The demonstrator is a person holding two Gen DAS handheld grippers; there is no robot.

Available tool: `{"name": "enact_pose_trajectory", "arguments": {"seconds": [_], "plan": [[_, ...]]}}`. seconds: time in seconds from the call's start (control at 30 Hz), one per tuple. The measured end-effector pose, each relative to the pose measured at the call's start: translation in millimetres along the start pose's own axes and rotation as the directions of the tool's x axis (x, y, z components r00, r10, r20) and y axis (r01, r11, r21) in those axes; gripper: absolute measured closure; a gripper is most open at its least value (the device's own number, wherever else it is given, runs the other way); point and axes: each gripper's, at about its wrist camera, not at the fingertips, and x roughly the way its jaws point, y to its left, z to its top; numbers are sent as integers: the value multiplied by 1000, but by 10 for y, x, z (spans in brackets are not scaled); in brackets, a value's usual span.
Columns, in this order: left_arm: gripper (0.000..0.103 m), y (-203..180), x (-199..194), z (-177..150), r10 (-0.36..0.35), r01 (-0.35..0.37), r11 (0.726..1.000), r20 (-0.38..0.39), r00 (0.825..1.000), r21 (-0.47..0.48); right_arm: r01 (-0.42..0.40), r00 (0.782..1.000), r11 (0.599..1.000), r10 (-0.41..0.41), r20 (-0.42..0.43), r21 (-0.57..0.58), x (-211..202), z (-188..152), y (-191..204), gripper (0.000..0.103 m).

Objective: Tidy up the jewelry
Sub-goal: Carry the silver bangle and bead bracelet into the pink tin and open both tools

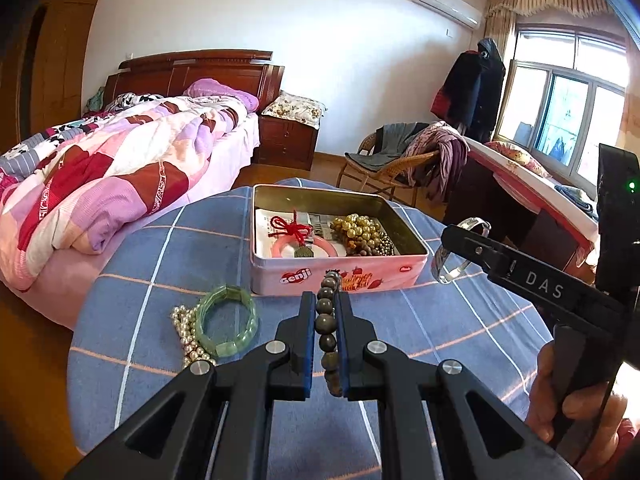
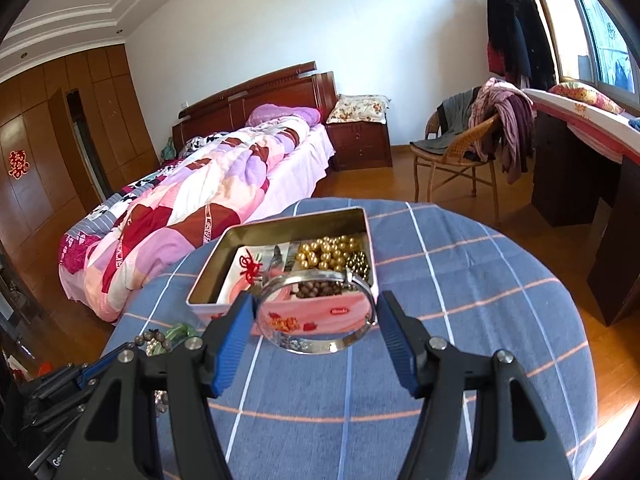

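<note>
In the left wrist view my left gripper (image 1: 325,300) is shut on a brown bead bracelet (image 1: 325,322), which hangs just in front of the pink tin box (image 1: 340,278). The open tin holds a red knot on a pink bangle (image 1: 298,240), gold pearls (image 1: 358,228) and dark beads. My right gripper (image 2: 316,302) is shut on a silver bangle (image 2: 320,346), blue pads on both its sides, held above the cloth before the tin (image 2: 208,280). From the left wrist view the same bangle (image 1: 442,270) hangs right of the tin. A green bracelet (image 1: 228,322) and a pearl strand (image 1: 185,330) lie on the cloth.
The round table carries a blue checked cloth (image 1: 440,340) and its edge drops to a wooden floor. A bed with a patchwork quilt (image 1: 120,184) stands to the left, a wicker chair with clothes (image 2: 464,148) behind, and a dark desk (image 2: 580,168) at the right.
</note>
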Motion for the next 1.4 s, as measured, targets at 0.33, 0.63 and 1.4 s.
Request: {"name": "enact_pose_trajectory", "arguments": {"seconds": [0.33,0.63,1.4], "plan": [[94,-24,100,282,-5,4,1000,56,998,8,26,1000,999,-26,-1,-29,177,162,-26,37],[94,-16,315,452,-2,1,1000,94,996,6,30,999,999,-29,14,-31,287,307,6,37],[94,106,1078,528,83,-83,996,0,997,-36,56,986,992,-72,-151,-111,1176,421,65,37]]}}
